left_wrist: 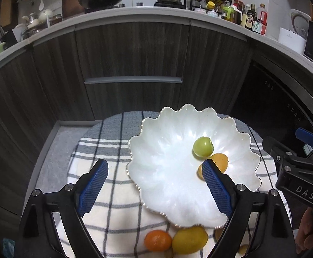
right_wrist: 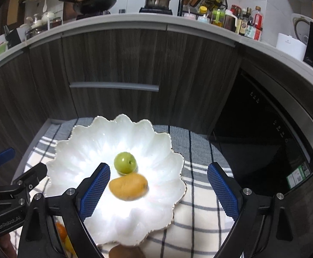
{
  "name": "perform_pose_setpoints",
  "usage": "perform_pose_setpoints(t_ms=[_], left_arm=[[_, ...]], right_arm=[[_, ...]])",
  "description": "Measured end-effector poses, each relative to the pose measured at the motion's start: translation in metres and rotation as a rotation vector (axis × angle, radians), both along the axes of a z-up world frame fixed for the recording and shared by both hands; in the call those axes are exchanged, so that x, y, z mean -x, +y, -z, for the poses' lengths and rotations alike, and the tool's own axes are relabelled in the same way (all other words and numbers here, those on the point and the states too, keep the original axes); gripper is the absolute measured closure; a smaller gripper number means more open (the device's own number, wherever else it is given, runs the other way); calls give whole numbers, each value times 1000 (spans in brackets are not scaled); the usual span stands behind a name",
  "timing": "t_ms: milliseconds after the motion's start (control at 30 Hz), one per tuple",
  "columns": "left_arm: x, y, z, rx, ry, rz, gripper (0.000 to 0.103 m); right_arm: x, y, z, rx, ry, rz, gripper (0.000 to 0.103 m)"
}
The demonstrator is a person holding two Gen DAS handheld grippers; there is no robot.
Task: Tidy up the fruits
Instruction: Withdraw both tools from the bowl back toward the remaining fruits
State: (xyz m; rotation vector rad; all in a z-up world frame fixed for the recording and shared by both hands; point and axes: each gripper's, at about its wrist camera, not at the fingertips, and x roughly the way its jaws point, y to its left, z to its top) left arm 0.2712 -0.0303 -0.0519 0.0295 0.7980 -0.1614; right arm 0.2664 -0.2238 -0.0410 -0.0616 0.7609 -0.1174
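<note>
Your left hand-held gripper (left_wrist: 155, 183) is spread wide with nothing between its blue pads (left_wrist: 94, 186); it hangs above the near left part of the white scalloped dish (left_wrist: 156, 150). Your right hand-held gripper (right_wrist: 158, 188) is likewise spread and empty, over the near right part of the same dish.

Dish contents: one green round fruit (right_wrist: 125, 162) and one yellow-orange mango (right_wrist: 128, 186), touching each other. From the right hand-held gripper both lie ahead, between its fingers, closer to the left one. From the left hand-held gripper the mango sits partly behind the right fingertip, the green fruit just beyond it.

Outside the dish, on the checked cloth (left_wrist: 117, 215) covering the table, an orange (left_wrist: 157, 240) and a lemon (left_wrist: 189, 239) lie touching, below and between the left hand-held gripper's fingers, against the dish's near rim. A brown fruit (right_wrist: 125, 251) lies at the near rim under the right hand-held gripper; its kind cannot be told.
</note>
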Motion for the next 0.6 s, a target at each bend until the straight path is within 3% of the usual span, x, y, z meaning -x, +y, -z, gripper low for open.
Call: perform_pose_setpoints(t_ms=[267,600], left_arm=[[40,13,-15,-10,-29,-19,13],[76,15,-6,-11,-18,-28,13]], right_arm=[[37,13,-16,-3,-32,-12,10],[74,13,-6,-42,-15,3,10]])
